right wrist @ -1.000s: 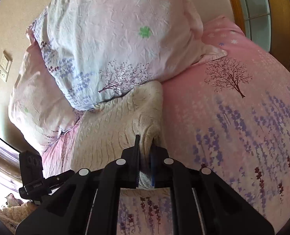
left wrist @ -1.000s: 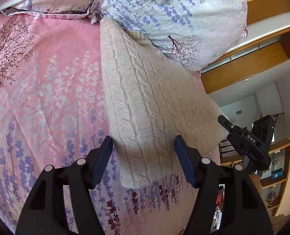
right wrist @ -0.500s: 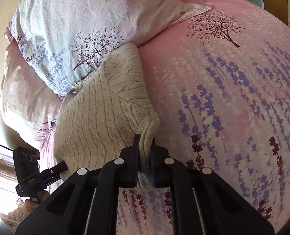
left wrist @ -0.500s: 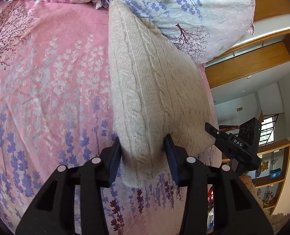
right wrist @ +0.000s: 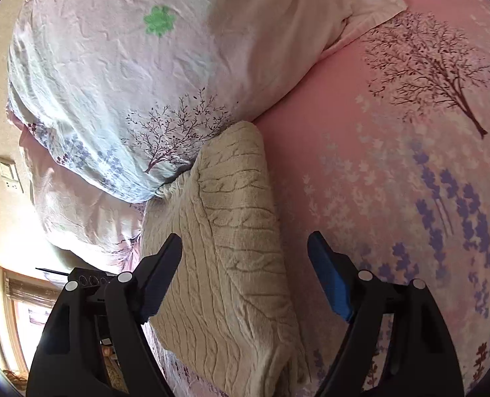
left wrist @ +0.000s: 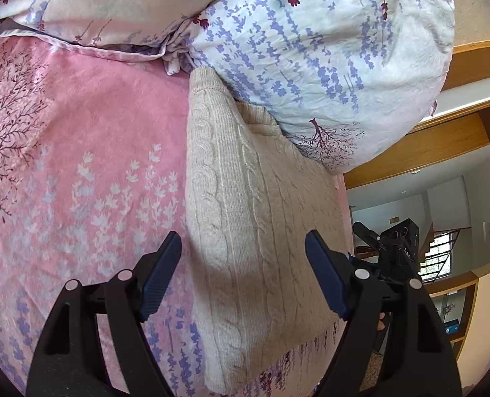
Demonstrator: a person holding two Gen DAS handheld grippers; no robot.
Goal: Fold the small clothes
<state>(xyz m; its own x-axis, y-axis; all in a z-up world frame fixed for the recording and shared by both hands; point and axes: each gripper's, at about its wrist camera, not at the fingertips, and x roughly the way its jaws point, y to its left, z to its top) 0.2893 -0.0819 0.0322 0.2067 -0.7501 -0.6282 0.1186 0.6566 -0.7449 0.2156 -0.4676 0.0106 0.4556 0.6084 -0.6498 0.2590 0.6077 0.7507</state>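
Observation:
A cream cable-knit sweater (left wrist: 258,231) lies folded into a long strip on the pink floral bed sheet (left wrist: 79,172), its far end tucked against a pillow. My left gripper (left wrist: 243,251) is open, its jaws standing either side of the sweater's near part without holding it. In the right wrist view the same sweater (right wrist: 231,248) lies below my right gripper (right wrist: 245,251), which is open with the sweater's near edge between the jaws. The other gripper shows at the edge of each view.
A white pillow with purple flowers (left wrist: 327,66) presses on the sweater's far end; a second pillow (left wrist: 79,3) lies to its left. In the right wrist view the pillows (right wrist: 139,66) fill the upper left. The bed's edge and a wooden frame (left wrist: 427,145) are at right.
Both grippers have opened: the right let go of the sweater's edge it was pinching, and the left, which had closed on the sweater half a second ago, released it. The sweater lies flat.

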